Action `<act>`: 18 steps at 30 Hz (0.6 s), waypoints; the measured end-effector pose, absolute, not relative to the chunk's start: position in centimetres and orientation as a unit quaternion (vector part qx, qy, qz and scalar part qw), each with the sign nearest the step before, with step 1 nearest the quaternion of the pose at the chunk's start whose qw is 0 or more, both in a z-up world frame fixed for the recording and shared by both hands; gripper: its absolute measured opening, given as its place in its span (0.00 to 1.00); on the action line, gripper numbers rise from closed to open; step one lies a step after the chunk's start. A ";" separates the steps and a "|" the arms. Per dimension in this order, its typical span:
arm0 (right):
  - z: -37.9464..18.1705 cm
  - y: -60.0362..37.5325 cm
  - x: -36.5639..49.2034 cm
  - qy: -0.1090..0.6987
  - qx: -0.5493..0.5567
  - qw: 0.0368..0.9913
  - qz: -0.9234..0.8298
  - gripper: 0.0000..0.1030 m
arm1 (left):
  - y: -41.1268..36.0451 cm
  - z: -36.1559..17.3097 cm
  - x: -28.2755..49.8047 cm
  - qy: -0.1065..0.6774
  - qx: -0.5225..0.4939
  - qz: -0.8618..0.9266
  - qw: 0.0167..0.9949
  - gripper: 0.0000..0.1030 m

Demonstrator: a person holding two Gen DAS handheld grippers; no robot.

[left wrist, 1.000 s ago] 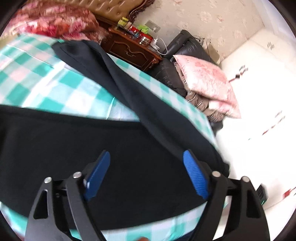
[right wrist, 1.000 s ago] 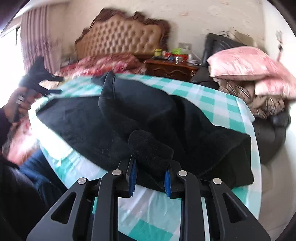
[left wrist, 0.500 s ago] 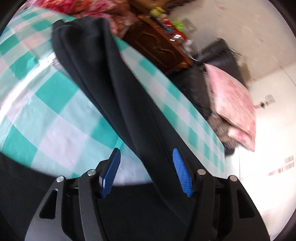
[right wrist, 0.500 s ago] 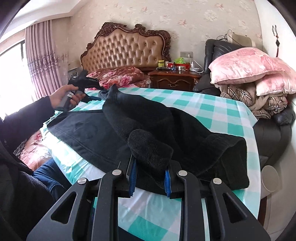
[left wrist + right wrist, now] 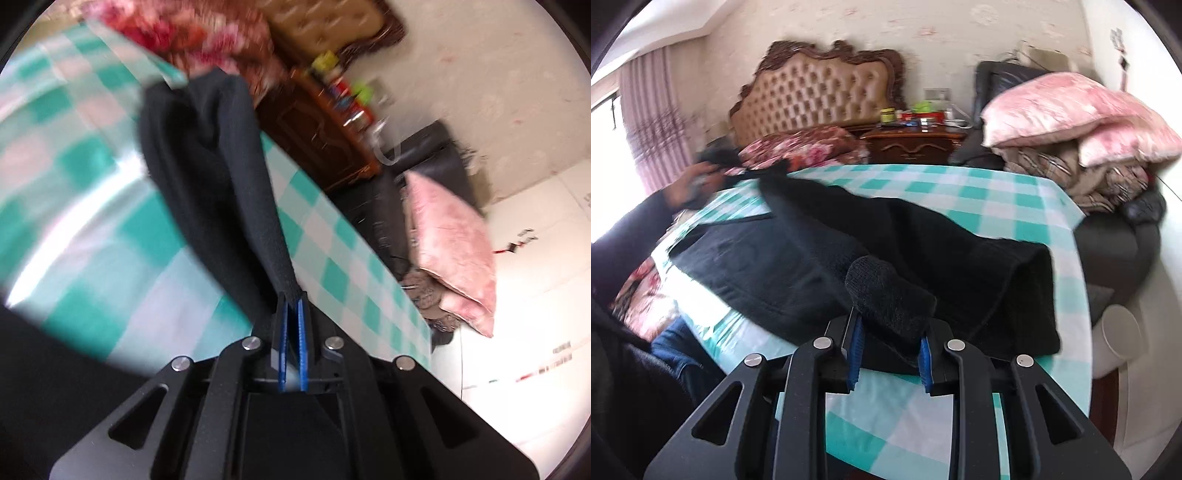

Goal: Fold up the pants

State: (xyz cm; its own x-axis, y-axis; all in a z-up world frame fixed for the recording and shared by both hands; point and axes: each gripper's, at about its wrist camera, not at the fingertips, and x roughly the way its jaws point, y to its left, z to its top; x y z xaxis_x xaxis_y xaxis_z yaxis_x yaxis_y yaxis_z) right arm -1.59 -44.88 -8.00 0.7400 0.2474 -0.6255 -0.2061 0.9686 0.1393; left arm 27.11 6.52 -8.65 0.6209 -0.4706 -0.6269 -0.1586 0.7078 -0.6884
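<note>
Across the checked tablecloth [image 5: 960, 192] lie the black pants [image 5: 820, 254]. Left gripper [image 5: 292, 306] has just clamped a leg edge toward twelve o'clock; right gripper [image 5: 890, 328] pinches bunched fabric. Uneven pulling could slip the thin edge free.

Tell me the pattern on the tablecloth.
Teal-and-white checks on the tablecloth, clearest in the right wrist view.

There is one pair of black pants [image 5: 923, 236] on one table, which has one green and white checked cloth [image 5: 1027, 206]. Two grippers are in use, the left gripper [image 5: 291, 306] and the right gripper [image 5: 891, 332], each with two blue pads. I count two pink pillows [image 5: 1071, 107], one bed headboard [image 5: 816, 92], one wooden nightstand [image 5: 916, 142], one dark armchair [image 5: 1119, 243] and one curtain [image 5: 652, 122].
</note>
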 end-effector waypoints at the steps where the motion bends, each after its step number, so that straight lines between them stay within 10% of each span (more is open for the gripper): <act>1: -8.2 -45.7 -1.6 0.342 0.046 0.933 0.106 0.25 | 7.1 -8.1 24.1 0.417 -0.365 -0.093 0.827 0.04; 7: -10.5 -51.1 -1.3 0.373 0.252 0.893 0.021 0.30 | 10.0 -12.9 8.7 0.455 -0.361 -0.086 0.810 0.07; 11: -11.3 -51.9 -2.1 0.379 0.347 0.858 -0.030 0.62 | 12.9 -14.6 6.1 0.454 -0.379 -0.068 0.804 0.26; 18: -13.2 -52.1 -4.3 0.391 0.453 0.800 -0.042 0.67 | 14.4 -12.5 7.8 0.430 -0.327 -0.036 0.841 0.55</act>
